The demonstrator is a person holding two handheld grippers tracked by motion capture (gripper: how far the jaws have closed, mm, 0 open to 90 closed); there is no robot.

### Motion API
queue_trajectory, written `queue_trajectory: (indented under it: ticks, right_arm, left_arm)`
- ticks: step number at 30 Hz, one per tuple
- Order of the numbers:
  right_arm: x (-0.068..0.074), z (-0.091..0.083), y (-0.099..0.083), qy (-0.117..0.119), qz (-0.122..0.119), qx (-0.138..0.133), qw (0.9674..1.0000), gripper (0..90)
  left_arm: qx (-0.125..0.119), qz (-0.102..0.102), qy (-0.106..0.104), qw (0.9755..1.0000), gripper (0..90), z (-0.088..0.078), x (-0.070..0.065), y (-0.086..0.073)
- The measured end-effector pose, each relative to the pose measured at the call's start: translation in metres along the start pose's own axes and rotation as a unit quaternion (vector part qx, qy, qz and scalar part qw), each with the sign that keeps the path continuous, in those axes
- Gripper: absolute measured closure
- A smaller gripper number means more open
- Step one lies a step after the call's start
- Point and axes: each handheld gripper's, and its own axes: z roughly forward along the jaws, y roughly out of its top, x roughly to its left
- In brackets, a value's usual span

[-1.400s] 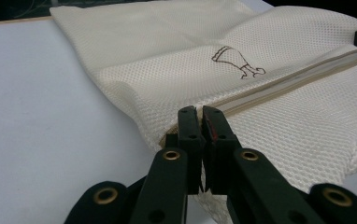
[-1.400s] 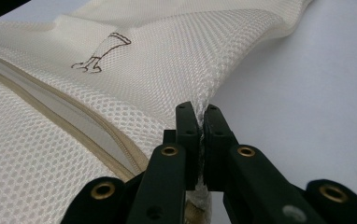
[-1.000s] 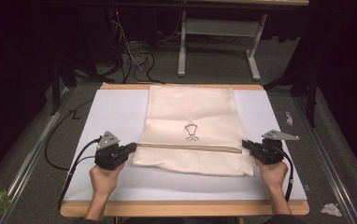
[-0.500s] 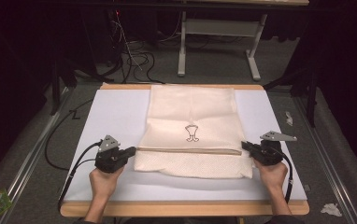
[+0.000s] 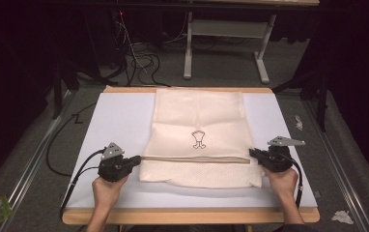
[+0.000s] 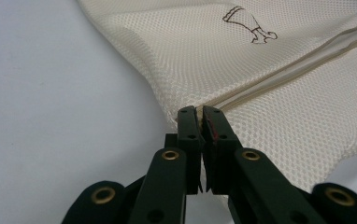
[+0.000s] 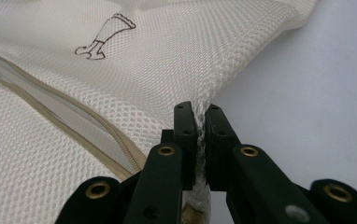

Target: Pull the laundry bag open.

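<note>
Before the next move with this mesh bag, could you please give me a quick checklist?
1. Left gripper pinching the bag edge at the zip line: ok.
2. Right gripper pinching the opposite edge: ok.
3. Jaws have just eased open slightly; mesh between both pairs: ok.
4. Bag lying flat on the table: ok.
5. Zip fully closed: cannot tell.

white-topped work table with pale wooden edging (image 5: pixel 120 118) at centre, brightly lit against a dark room. grey carpeted floor (image 5: pixel 37 169) around it. beyond the table, a grey metal desk frame with two legs (image 5: pixel 188 53) and a tangle of black cables (image 5: pixel 141 60). left of the table, a metal floor rail (image 5: pixel 28 166); crumpled white paper scrap (image 5: pixel 341 216) at its near right corner.
</note>
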Motion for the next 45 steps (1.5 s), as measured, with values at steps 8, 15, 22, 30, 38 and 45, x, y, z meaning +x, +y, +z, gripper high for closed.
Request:
queue_trajectory:
  ticks: [8,15,22,30,38,45]
  right_arm:
    - [0.000,0.005,-0.001,-0.004,-0.004,0.021,0.9998,84.4]
    - [-0.002,0.012,-0.008,-0.003,0.007,0.031,0.9995,74.6]
    - [-0.002,0.005,-0.009,-0.018,-0.001,0.003,0.9998,67.1]
    - [0.005,-0.012,-0.005,-0.024,-0.017,-0.046,0.9985,67.7]
    - [-0.005,-0.028,-0.006,-0.035,-0.008,-0.080,0.9961,67.1]
    - [-0.016,-0.043,-0.009,-0.043,0.008,-0.106,0.9935,67.1]
  left_arm:
    - [0.013,0.003,0.003,0.9999,86.2,0.003,-0.002,0.000]
    - [0.017,0.003,0.005,0.9998,85.4,0.008,-0.004,-0.004]
    - [-0.006,0.012,0.008,0.9999,78.8,-0.001,-0.004,-0.005]
    - [-0.061,0.007,0.019,0.9979,64.2,-0.014,-0.003,0.003]
    - [-0.090,0.002,0.040,0.9952,57.6,-0.029,0.003,0.009]
    - [-0.112,-0.012,0.047,0.9925,56.8,-0.039,0.008,0.011]
